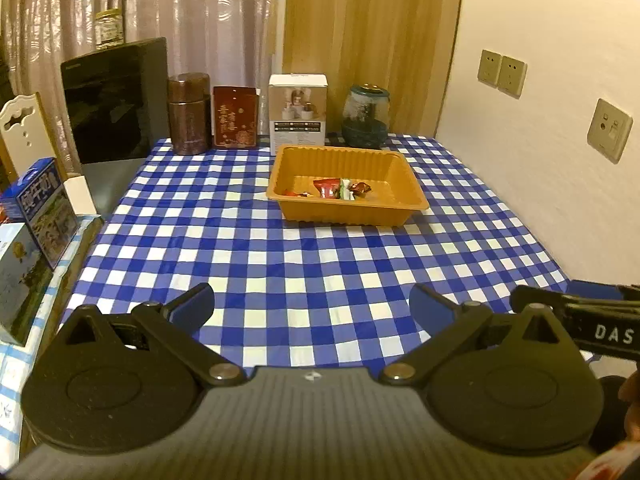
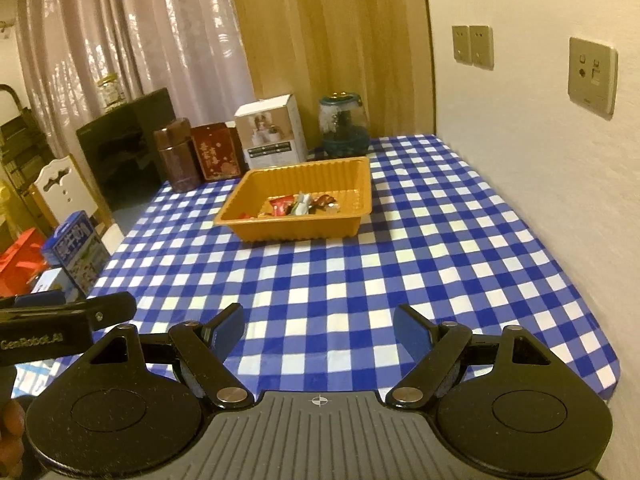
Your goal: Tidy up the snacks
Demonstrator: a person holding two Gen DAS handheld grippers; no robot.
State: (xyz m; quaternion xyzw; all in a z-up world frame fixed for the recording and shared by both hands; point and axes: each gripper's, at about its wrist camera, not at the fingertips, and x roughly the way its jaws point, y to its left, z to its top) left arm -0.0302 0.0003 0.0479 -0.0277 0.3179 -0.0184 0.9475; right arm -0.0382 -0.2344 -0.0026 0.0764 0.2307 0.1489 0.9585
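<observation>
An orange plastic tray [image 1: 404, 216] sits at the far middle of the blue-and-white checked table [image 1: 280, 264]. Several wrapped snacks [image 1: 340, 189], mostly red, lie inside it. The tray [image 2: 280, 236] and the snacks [image 2: 300, 205] also show in the right wrist view. My left gripper [image 1: 312, 308] is open and empty above the near part of the table, well short of the tray. My right gripper [image 2: 318, 326] is open and empty, beside the left one. Each gripper's side shows at the edge of the other's view.
Behind the tray stand a brown canister [image 1: 189, 114], a red tin [image 1: 234, 117], a white box [image 1: 297, 110] and a glass jar [image 1: 366, 116]. Blue cartons [image 1: 44, 208] stand off the table's left side. The wall [image 1: 540, 160] runs along the right edge.
</observation>
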